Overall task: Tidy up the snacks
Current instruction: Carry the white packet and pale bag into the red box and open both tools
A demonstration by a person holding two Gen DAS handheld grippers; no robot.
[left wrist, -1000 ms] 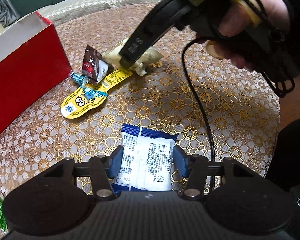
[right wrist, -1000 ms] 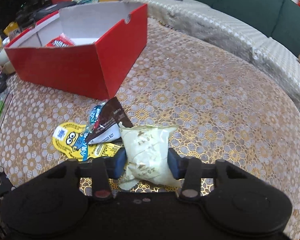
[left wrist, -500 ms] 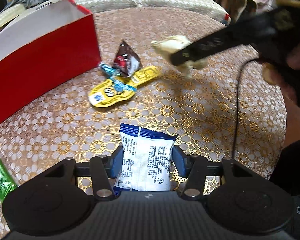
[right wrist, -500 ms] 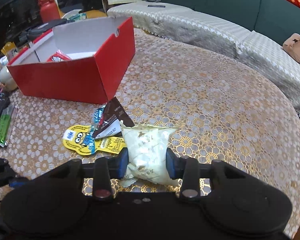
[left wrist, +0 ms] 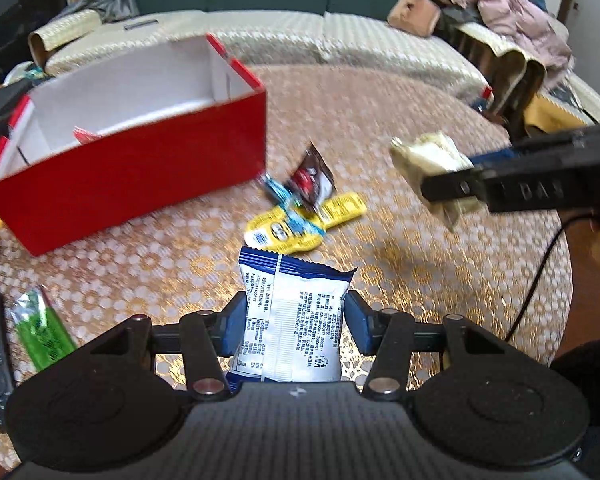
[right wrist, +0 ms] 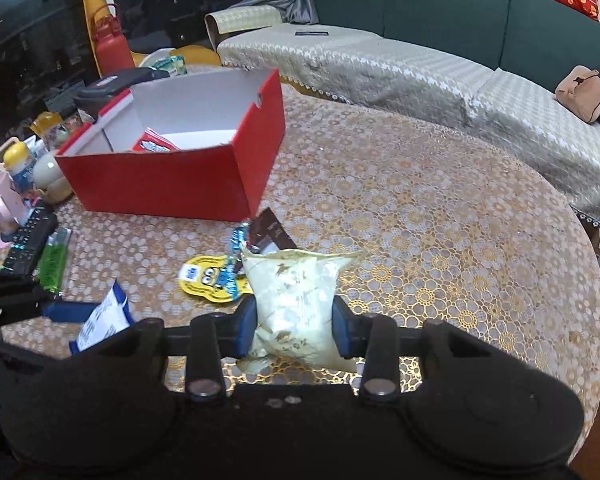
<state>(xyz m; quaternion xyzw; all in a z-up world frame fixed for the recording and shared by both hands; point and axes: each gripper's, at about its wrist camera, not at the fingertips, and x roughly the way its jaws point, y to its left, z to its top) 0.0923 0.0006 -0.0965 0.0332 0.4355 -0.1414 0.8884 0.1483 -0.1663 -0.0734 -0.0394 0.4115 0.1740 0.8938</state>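
My left gripper (left wrist: pixel 296 320) is shut on a white and blue snack packet (left wrist: pixel 294 312), held above the table; it also shows in the right wrist view (right wrist: pixel 102 320). My right gripper (right wrist: pixel 294 328) is shut on a cream snack packet (right wrist: pixel 296 300), seen from the side in the left wrist view (left wrist: pixel 428 160). A red box (left wrist: pixel 140 176) with a white inside stands ahead to the left (right wrist: pixel 172 188) and holds a red packet (right wrist: pixel 154 145). A yellow cartoon packet (left wrist: pixel 300 224), a brown packet (left wrist: pixel 312 178) and a blue candy (left wrist: pixel 278 192) lie beside the box.
A green packet (left wrist: pixel 44 332) and a black remote (right wrist: pixel 30 240) lie at the table's left. Cups and bottles (right wrist: pixel 8 200) stand beyond the remote. A green sofa (right wrist: pixel 420 40) curves behind the round table (right wrist: pixel 440 220). A cable (left wrist: pixel 536 280) hangs at the right.
Both grippers have lifted and pulled back with their packets. The box's inside has come into view in the left wrist view. The right gripper has moved to the right.
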